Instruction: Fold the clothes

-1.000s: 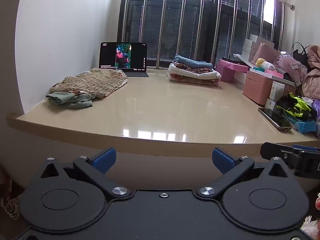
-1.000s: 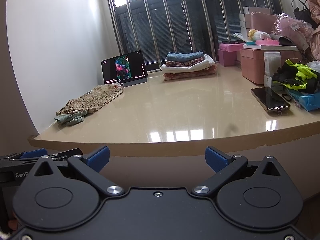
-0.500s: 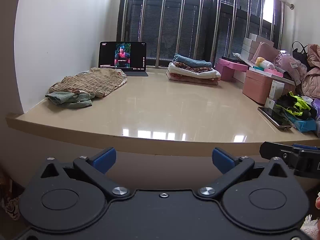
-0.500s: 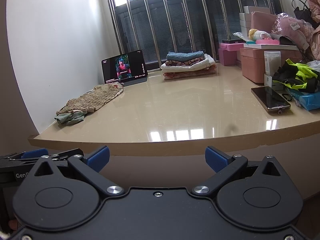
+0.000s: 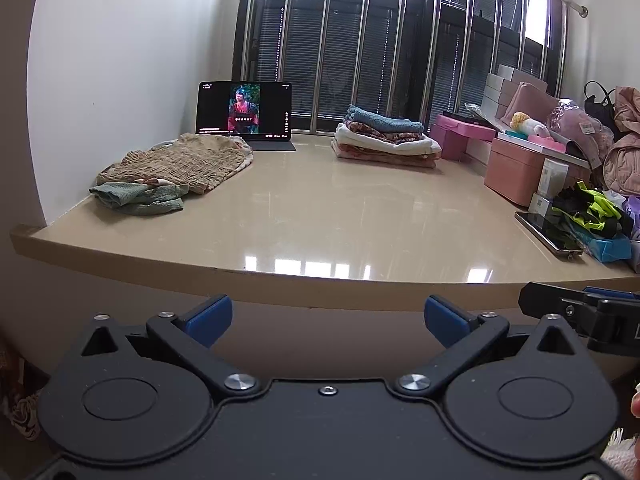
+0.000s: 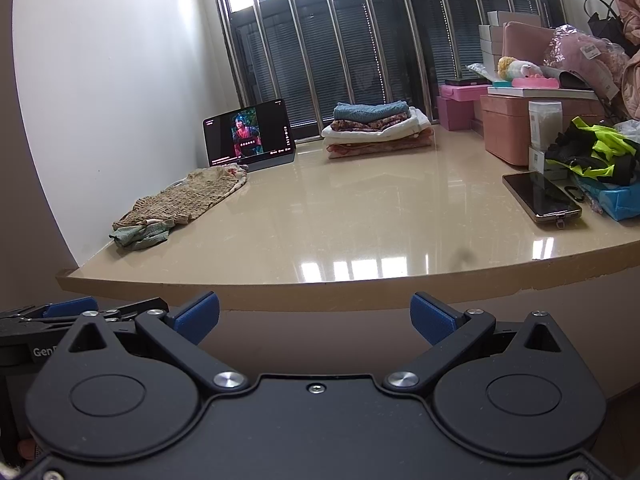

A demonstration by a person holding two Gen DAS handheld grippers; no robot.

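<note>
I hold the left tool (image 5: 326,314) and right tool (image 6: 314,312) spread wide, gripping nothing, below the worktop (image 5: 340,220) edge. Unfolded clothes (image 5: 172,168) lie far left.

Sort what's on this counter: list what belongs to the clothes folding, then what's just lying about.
For the folding:
- beige smocked garment
- crumpled green garment
- stack of folded clothes
- left claw and right claw, both open

Lying about:
- tablet playing video
- phone
- pink boxes
- neon-yellow and black item
</note>
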